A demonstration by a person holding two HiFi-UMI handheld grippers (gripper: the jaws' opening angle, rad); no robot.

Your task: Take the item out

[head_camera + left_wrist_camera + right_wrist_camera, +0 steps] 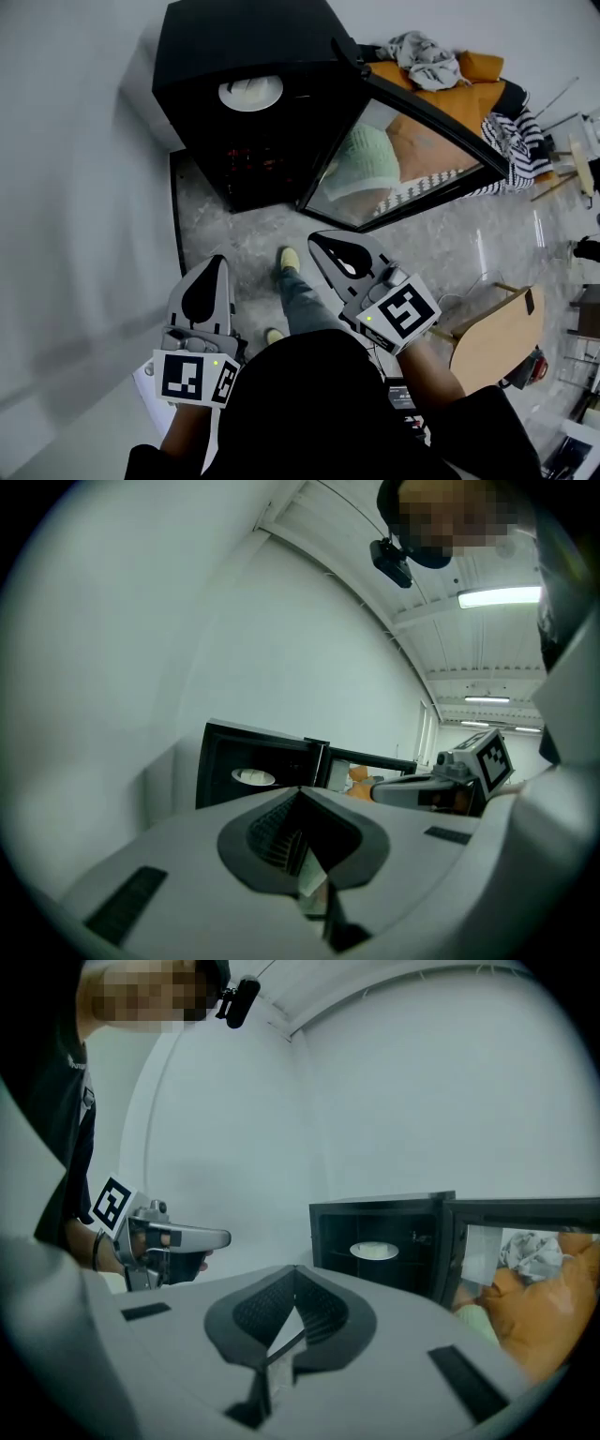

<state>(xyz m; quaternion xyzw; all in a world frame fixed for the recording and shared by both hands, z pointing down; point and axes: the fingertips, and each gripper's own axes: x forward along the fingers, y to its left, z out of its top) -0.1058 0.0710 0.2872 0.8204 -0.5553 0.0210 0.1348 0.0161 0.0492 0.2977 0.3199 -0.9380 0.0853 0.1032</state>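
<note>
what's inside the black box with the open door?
A white dish sits midway up inside the black box, whose door is swung open. The space below the dish is too dark to read.

We cannot tell what white round item (250, 92) inside black cabinet (244, 37) is: too small, no detail. Cabinet's lower interior too dark for us. Our own torso (309, 412) hides floor beneath.
</note>
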